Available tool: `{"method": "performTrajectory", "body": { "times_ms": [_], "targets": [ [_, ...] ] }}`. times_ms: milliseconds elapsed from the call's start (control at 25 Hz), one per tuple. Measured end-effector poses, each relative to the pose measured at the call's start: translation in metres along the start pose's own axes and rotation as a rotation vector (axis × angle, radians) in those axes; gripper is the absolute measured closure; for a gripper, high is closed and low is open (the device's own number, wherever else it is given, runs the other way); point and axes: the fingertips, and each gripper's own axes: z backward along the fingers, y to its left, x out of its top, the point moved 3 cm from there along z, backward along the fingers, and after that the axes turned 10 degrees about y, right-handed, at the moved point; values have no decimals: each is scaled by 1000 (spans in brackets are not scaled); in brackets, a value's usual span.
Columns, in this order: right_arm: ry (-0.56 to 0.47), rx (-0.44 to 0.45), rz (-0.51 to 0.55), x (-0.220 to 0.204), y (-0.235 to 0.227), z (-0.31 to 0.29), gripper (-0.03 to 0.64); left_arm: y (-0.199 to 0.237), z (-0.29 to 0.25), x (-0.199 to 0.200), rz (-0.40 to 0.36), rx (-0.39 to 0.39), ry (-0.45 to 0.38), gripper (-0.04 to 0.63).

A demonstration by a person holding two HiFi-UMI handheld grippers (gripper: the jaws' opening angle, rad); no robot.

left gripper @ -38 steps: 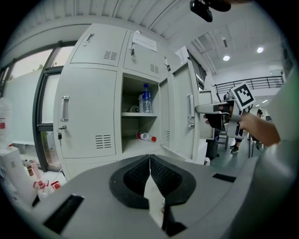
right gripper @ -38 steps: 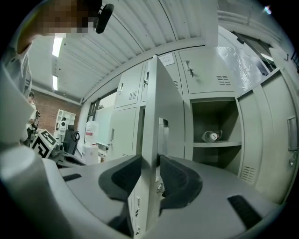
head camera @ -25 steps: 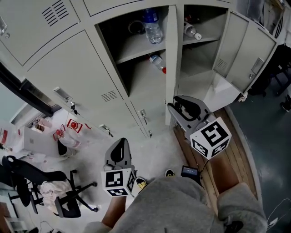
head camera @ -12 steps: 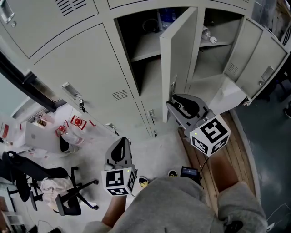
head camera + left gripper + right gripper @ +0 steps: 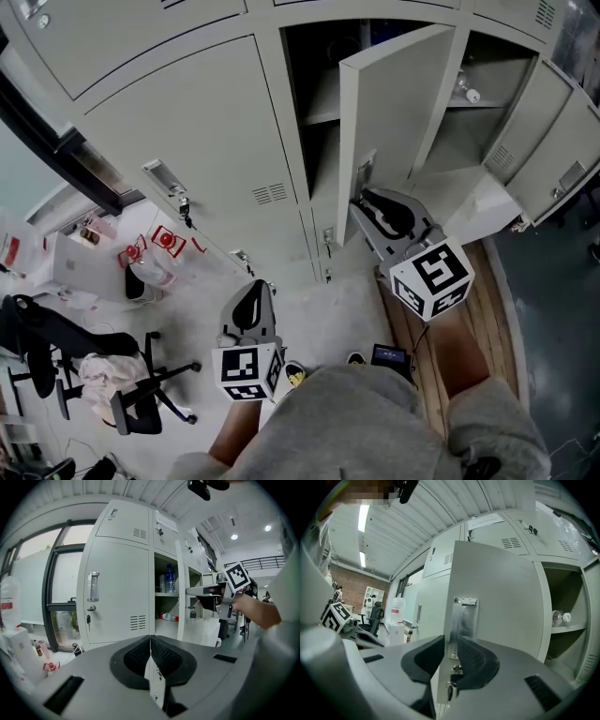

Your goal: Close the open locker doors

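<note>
A row of pale grey lockers fills the head view. The middle locker door (image 5: 394,103) stands half swung across its opening, showing its face and metal handle plate (image 5: 464,620) in the right gripper view. My right gripper (image 5: 367,204) sits at that door's latch edge. Its jaws (image 5: 450,651) straddle the edge and have just been closing, with gaps still showing, so it is open. The far right locker door (image 5: 553,141) hangs wide open. My left gripper (image 5: 249,302) is low and left, away from the lockers, shut on nothing (image 5: 150,639).
Bottles lie on the shelves: one in the right locker (image 5: 466,92), an upright one (image 5: 171,578) and a lying one (image 5: 167,616) in the middle locker. An office chair (image 5: 103,375) and a white box (image 5: 84,262) stand at left. A small device (image 5: 389,354) lies on the floor.
The middle door has swung from wide open, edge-on, to half across its opening, and the right gripper moved along with its edge. The left gripper stays shut and low.
</note>
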Motion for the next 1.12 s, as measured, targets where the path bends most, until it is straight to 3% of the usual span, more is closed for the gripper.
{"method": "performTrajectory", "body": {
  "times_ms": [1120],
  "targets": [
    [34, -193, 22, 9, -26, -96, 529, 61, 0, -12, 56, 78, 24, 583]
  ]
}}
